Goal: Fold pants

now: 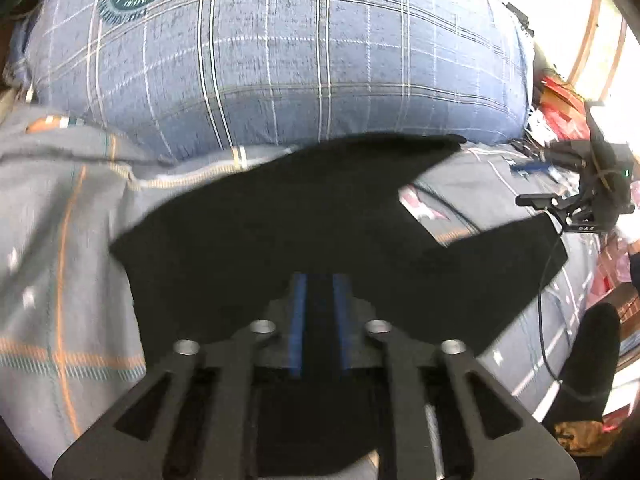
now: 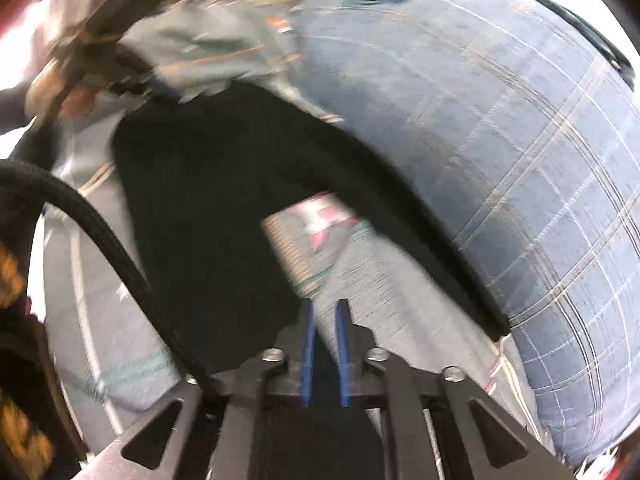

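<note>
The black pants (image 1: 280,224) lie spread on a grey checked bed sheet (image 1: 60,260), legs splayed with a gap between them. My left gripper (image 1: 320,284) is shut on the black fabric, which runs between its blue pads. In the right wrist view the pants (image 2: 208,184) form an arch over the sheet (image 2: 384,292). My right gripper (image 2: 324,312) is shut on the pants' edge, with dark cloth between the blue pads. The right gripper (image 1: 576,200) also shows at the right in the left wrist view, beside one pant leg. The left gripper's body (image 2: 116,60) shows blurred at the top left of the right wrist view.
A large blue plaid pillow (image 1: 280,60) lies behind the pants, also in the right wrist view (image 2: 500,140). A black braided cable (image 2: 100,224) crosses the left of the right wrist view. Red clutter (image 1: 560,108) sits past the bed's right side.
</note>
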Motion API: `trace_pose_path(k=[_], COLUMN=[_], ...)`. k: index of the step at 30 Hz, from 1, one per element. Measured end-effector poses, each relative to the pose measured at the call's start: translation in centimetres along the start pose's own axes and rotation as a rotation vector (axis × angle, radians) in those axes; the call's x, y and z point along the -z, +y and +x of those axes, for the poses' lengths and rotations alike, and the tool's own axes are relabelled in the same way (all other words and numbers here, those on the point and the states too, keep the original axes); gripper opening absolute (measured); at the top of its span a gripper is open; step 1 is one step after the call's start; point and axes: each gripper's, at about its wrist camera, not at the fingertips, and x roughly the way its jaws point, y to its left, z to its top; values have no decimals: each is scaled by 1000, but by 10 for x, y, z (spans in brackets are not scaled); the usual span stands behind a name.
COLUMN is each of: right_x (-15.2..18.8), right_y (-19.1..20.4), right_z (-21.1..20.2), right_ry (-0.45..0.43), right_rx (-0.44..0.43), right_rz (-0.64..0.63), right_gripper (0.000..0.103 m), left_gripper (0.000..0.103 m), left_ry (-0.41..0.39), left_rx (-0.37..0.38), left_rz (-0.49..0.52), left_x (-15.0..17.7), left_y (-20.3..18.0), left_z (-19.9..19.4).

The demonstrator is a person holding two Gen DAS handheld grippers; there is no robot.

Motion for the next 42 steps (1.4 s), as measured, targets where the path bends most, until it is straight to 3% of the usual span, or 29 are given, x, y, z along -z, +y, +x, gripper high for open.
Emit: trace_pose_path(k=[1,2,7,12,18,21,23,24,26,27,28,30,33,37,42], right_x=[-8,-17,-65,-100,-109,-104,-104,-105,-105,-106,-107,-108,-107,-94,-47], right_y=[-6,-14,-55,-85,-108,-110,-107,-102,-90,-83,-78,-71,-60,-38,20], right_z=[4,11,68,124,180,192,187,186,180,176,168,148,110,65,-7], right_ry=[-10,-23,-11,50,167,204,179,176,170,168,159,128,72,48,-17], right_rx=[16,14,-99,-218,-260,-319,-339,-325,-289,-267,-246,-222,-216,-216,-255], right_rz=[-7,-10,32,-22,-80,-60,-61,-69,-101,-114,-120,-117,-100,-119,-99], right_gripper=[47,58,58,58,58,54,27,22,8,6,6,5,5,5,5], left_gripper=[56,59,59,59,59,65,65,64,41,24,12,7,4,4,4], left_ry=[7,10,72,169,279,267,259,248,229,221,212,195,152,53,-27], left_rx=[-9,-14,-48,-45,-41,-10,-7,-20,-15,-12,-33,-71,-64,-42,72], left_rz=[13,23,45,134,208,201,197,203,231,254,281,311,292,291,224], left_x=[-8,-16,-48,-74,-81,-85,-87,-85,-83,-81,-78,-71,-62,-38,34], left_y=[2,5,47,72,78,80,79,77,67,59,51,41,31,7,-27], left_z=[6,14,49,97,143,149,151,151,148,145,142,139,121,64,-21])
